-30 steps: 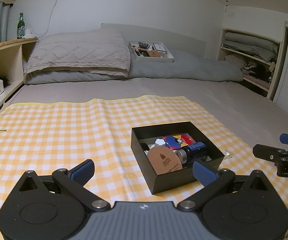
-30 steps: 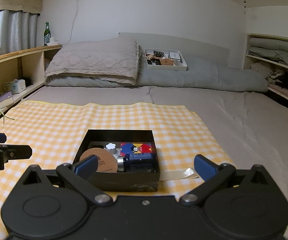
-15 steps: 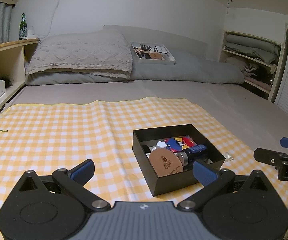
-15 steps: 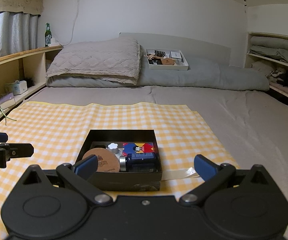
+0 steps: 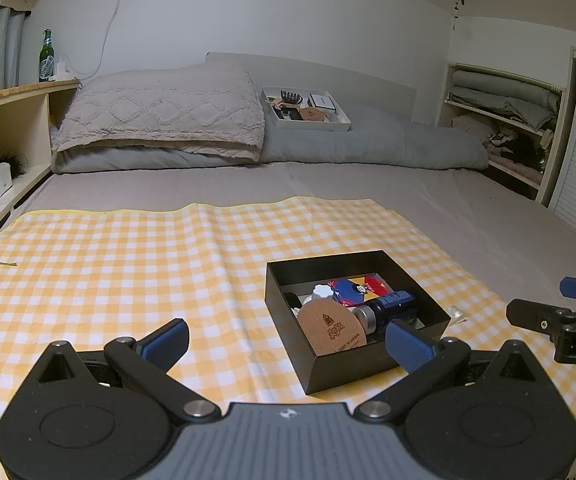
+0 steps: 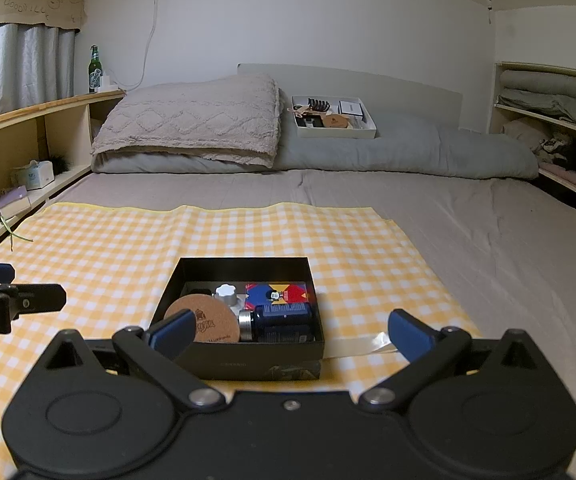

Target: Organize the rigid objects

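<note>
A black open box [image 5: 328,366] [image 6: 248,362] sits on the yellow checked cloth [image 5: 108,264] [image 6: 100,248] on the bed. In it lie a round cork coaster [image 5: 331,328] [image 6: 208,320], a dark blue bottle with a silver cap [image 5: 388,308] [image 6: 284,322], a white knob [image 5: 321,292] [image 6: 225,293] and a blue, red and yellow card box [image 5: 362,287] [image 6: 275,294]. My left gripper [image 5: 286,342] is open and empty, above the cloth just left of the box. My right gripper [image 6: 290,332] is open and empty, just in front of the box.
A clear plastic strip [image 6: 362,344] lies on the cloth right of the box. A white tray [image 6: 334,130] of small items rests on the grey duvet by the pillow [image 6: 192,128]. Wooden shelves [image 6: 16,152] with a green bottle [image 6: 95,69] run along the left; shelves with bedding [image 6: 548,120] stand right.
Both grippers have tilted up and drawn back slightly, so the box sits a little lower in each view. Jaws have stayed open. Nothing in the box has moved.
</note>
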`<state>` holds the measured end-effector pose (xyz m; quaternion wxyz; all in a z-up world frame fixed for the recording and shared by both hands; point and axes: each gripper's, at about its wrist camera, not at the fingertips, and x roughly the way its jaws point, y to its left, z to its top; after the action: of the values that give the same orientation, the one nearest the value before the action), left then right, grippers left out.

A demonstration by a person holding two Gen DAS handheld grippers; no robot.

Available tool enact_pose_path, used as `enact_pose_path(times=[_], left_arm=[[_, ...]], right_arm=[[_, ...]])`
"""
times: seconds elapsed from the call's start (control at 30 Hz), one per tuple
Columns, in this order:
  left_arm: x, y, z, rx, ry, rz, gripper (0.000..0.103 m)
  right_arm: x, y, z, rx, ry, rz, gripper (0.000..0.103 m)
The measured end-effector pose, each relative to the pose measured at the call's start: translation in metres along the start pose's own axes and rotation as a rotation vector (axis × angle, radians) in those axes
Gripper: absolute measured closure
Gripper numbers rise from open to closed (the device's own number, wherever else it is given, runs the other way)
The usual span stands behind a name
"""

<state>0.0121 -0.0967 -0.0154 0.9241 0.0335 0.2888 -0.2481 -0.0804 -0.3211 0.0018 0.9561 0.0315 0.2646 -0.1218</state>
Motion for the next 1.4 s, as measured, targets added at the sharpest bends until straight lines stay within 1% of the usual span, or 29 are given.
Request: enact_pose_path(times=[1.03,1.4], left_arm=[[-0.0013,-0.0019,0.0013,0.002,0.002,-0.001,0.0],[-0.0044,-0.0044,-0.0001,0.002,-0.01,-0.002,0.0]], right_arm=[[0.0004,0.0001,-0.0013,0.003,0.002,-0.001,0.0],[0.0002,0.0006,-0.0015,0.004,0.003,-0.002,0.0]])
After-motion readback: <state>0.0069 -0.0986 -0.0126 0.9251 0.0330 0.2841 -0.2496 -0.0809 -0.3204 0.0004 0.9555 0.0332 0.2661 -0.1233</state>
